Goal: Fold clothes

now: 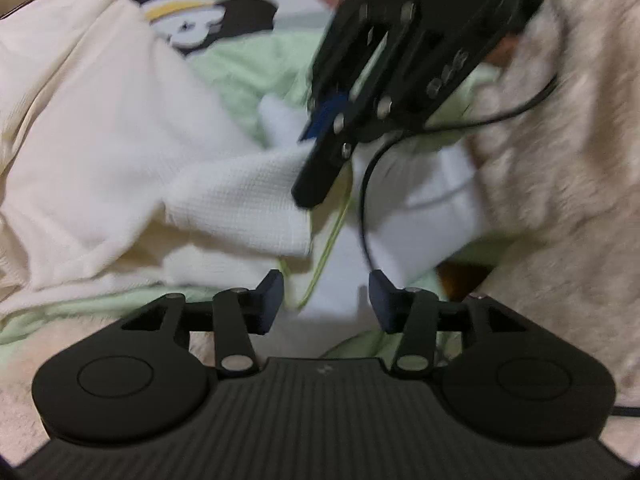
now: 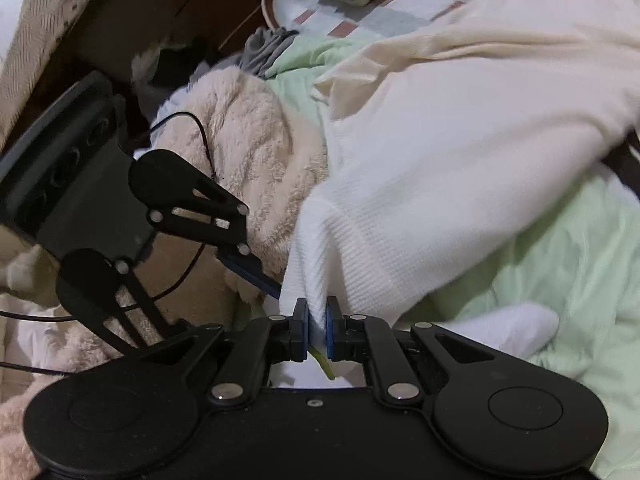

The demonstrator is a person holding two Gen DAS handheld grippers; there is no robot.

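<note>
A cream-white waffle-knit garment (image 1: 100,152) lies rumpled over a pale green sheet (image 1: 240,64). My left gripper (image 1: 326,300) hangs open above white cloth, with nothing between its pads. In the left wrist view the right gripper (image 1: 316,188) reaches down from the top onto the garment's edge. In the right wrist view the right gripper (image 2: 318,328) is shut on a bunched edge of the garment (image 2: 440,184), which stretches away up to the right. A blue-padded finger (image 2: 256,276) of the left gripper sits just left of that edge.
A fluffy beige blanket (image 1: 560,160) fills the right side, also the fluffy beige blanket (image 2: 248,140). A black cable (image 1: 366,208) loops between the grippers. Cartoon-print bedding (image 1: 200,20) lies at the back. A thin yellow-green cord (image 1: 332,236) crosses the white cloth. The green sheet (image 2: 560,280) spreads right.
</note>
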